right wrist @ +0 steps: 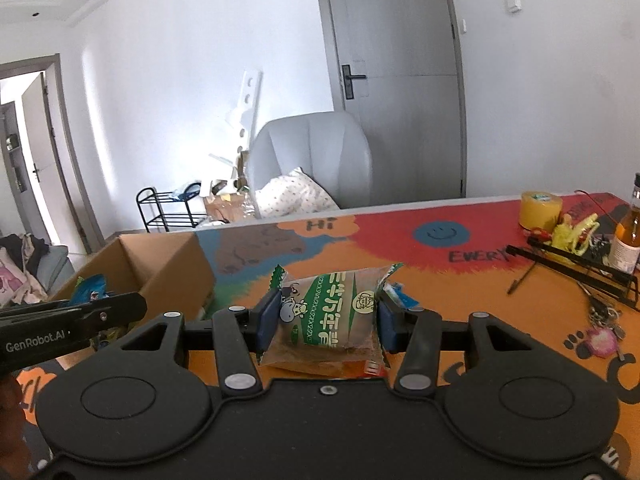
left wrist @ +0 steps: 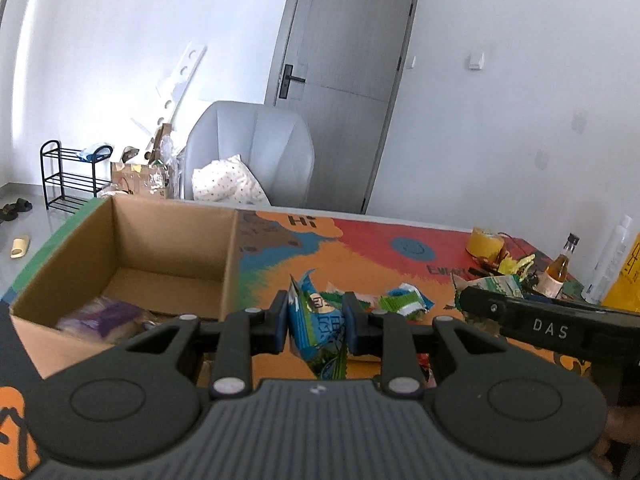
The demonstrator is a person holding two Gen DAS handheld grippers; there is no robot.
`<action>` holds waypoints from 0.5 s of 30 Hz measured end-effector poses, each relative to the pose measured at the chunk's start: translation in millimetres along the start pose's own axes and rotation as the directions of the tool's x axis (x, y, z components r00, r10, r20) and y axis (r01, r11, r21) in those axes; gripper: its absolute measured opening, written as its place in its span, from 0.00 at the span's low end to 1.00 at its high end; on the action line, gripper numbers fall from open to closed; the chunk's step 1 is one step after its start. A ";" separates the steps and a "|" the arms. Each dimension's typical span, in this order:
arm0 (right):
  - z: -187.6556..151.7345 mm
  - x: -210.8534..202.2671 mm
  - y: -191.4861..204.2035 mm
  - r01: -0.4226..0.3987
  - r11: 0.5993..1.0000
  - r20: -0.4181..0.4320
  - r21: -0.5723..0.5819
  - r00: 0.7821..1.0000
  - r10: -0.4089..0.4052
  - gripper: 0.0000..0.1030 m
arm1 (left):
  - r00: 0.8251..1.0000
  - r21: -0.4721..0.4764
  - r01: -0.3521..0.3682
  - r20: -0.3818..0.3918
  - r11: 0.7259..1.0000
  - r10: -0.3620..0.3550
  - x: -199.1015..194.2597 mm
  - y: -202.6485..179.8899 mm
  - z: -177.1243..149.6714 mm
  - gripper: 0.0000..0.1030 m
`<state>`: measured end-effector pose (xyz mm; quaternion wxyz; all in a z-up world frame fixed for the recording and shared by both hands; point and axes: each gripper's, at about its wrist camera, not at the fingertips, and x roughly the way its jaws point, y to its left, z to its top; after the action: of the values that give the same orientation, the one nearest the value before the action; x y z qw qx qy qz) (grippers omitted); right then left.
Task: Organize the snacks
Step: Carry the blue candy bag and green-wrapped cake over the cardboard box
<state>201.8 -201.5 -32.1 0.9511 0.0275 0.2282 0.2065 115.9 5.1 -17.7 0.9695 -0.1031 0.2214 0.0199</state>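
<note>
My left gripper [left wrist: 318,322] is shut on a blue and green snack packet [left wrist: 318,328], held above the table just right of an open cardboard box [left wrist: 172,248]. A purple-wrapped snack [left wrist: 106,318] lies inside the box. My right gripper [right wrist: 326,318] is shut on a brown snack packet with green and white print [right wrist: 332,312], held above the table. The box also shows in the right wrist view [right wrist: 160,264], to the left. More green and blue packets [left wrist: 404,300] lie on the table beyond the left gripper.
The table has a colourful orange and red cover [right wrist: 440,288]. At the far right are a yellow tape roll [right wrist: 540,210], a bottle [right wrist: 630,236], a black rack [right wrist: 580,268] and keys [right wrist: 600,320]. A grey armchair [left wrist: 256,152] stands behind the table.
</note>
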 end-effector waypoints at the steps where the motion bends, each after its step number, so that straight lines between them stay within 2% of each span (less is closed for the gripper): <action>1: 1.0 -0.4 3.1 -0.005 1.000 0.003 -0.002 1.000 0.005 0.46 | 1.000 0.000 -0.001 0.005 1.000 0.001 -3.2 1.8 0.2 0.26; 15: 10.7 0.6 47.1 -0.052 0.998 0.036 -0.035 0.998 0.053 0.46 | 0.998 -0.025 -0.041 0.048 0.999 0.042 -21.0 39.2 12.7 0.26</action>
<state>189.1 -157.8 -15.9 0.9497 0.0213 0.2064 0.2345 99.0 46.3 -4.9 0.9727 -0.1094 0.1995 0.0451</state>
